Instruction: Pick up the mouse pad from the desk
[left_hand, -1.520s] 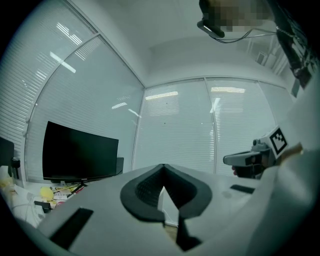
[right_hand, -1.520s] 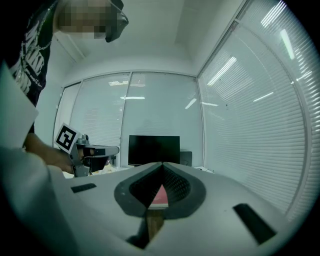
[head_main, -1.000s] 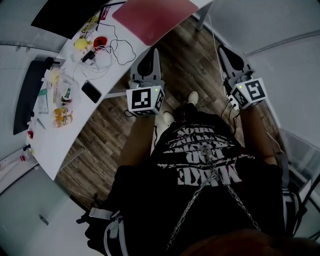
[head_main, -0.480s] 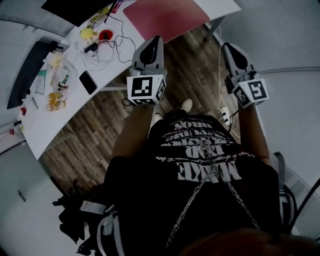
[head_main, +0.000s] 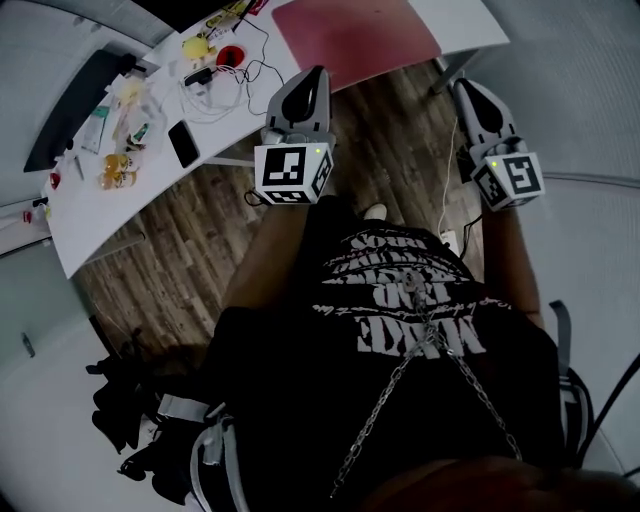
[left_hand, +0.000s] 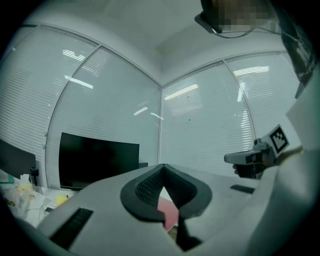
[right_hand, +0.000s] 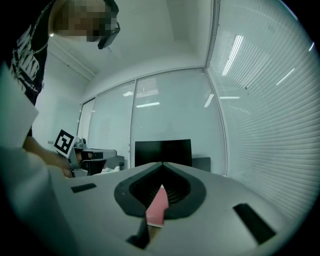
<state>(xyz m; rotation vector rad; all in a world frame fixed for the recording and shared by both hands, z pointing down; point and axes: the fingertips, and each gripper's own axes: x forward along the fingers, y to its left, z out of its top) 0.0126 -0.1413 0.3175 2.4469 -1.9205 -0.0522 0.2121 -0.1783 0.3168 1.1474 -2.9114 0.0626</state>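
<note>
Head view is showing the pad (head_main: 355, 40), a flat red sheet, lying at the right end of the white desk (head_main: 100, 215), with its near edge running close to the desk's rim. The left gripper (head_main: 313, 75) is hovering just short of the pad's near-left corner. The right gripper (head_main: 468, 90) is hanging off the pad's right side, over the wood floor (head_main: 200, 250) and apart from the pad. Both are pointing level toward it.

Both pairs of jaws are clenched tight with nothing between them. Left gripper view and right gripper view are each showing a pink sliver under the tips, but that is the pad lying farther off, not a grasp.

The step in hand looks like the reach, with the pick not yet begun. To do it well, the jaws should be opening before they arrive at the pad. The pad is thin and lying flat, so a pinch on its face would probably slip. The near edge is the better target. The seam between each pair of jaws is standing upright now, so a gripper would likely need rolling until 1 jaw is passing above the pad and 1 below. Whether the pad is overhanging the rim cannot be told; if it is not, dragging it toward the rim first should free an edge.

Cables (head_main: 225, 85) and a phone (head_main: 183, 145) are lying left of the pad, so the left gripper should be staying on the pad's side of them.
</note>
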